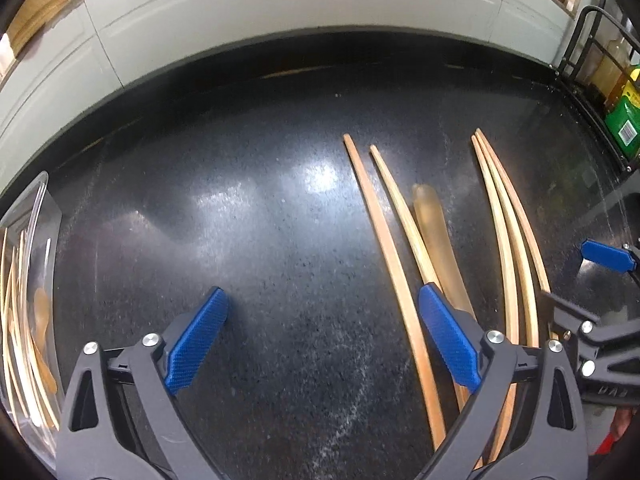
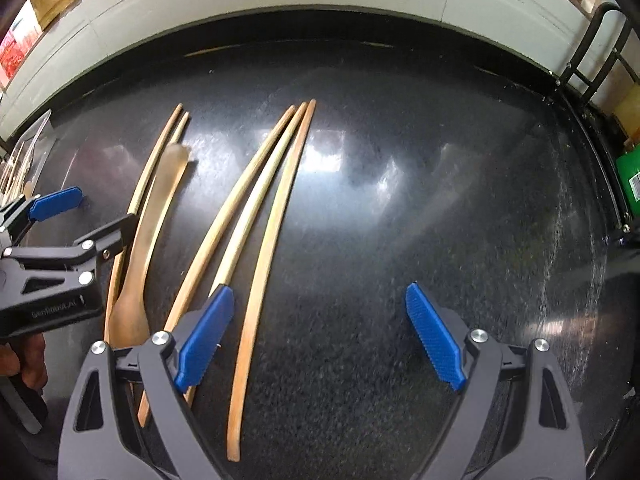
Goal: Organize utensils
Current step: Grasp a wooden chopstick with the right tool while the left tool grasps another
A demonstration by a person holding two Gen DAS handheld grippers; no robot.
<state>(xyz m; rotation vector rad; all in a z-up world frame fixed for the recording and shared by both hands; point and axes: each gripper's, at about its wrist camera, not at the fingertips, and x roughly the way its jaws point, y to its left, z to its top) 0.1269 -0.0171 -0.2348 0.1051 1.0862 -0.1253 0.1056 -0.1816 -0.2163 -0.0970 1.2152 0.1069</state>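
Several wooden chopsticks lie on the black counter. In the left wrist view a pair (image 1: 390,256) lies center-right, a wooden spoon (image 1: 438,246) beside it, and a group of three (image 1: 508,240) further right. My left gripper (image 1: 324,340) is open and empty, its right finger over the spoon and the pair. In the right wrist view the pair (image 2: 146,184) and spoon (image 2: 148,240) lie left, the three chopsticks (image 2: 256,216) at center. My right gripper (image 2: 320,340) is open and empty, its left finger above those three. The left gripper also shows at the left edge (image 2: 56,232).
A clear container (image 1: 28,300) holding chopsticks and a wooden spoon stands at the far left. A black wire rack (image 1: 600,72) with a green package and bottles stands at the back right. A white tiled wall (image 1: 280,12) runs behind the counter.
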